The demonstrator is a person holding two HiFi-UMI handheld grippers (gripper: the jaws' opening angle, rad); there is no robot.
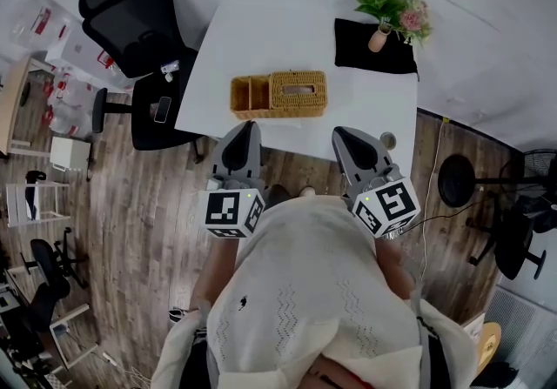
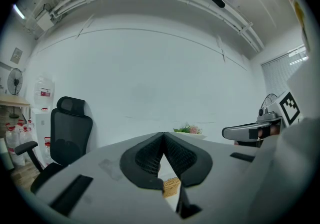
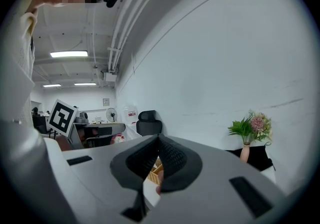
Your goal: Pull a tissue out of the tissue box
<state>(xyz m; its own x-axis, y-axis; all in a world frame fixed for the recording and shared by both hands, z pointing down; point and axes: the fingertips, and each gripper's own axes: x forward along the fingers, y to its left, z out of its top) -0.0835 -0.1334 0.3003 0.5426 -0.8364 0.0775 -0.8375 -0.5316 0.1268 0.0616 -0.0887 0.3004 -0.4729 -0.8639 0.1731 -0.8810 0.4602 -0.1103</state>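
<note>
Woven wicker tissue box [image 1: 298, 90] is sitting on the white table [image 1: 261, 39] — left gripper [image 1: 249, 126] and right gripper [image 1: 342, 131] are hovering nearby, ribbed jaws closed on nothing.

Open table [image 1: 261, 39] before tissue box [image 1: 298, 91]

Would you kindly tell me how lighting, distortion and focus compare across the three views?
Head view: even, soft light, the tissue box sharp, room lines bowing toward the edges. Left gripper view: heavy fisheye with black corners, the left gripper slightly soft up close. Right gripper view: the same fisheye, a ceiling lamp blown out to white, the flowers fairly crisp.
</note>
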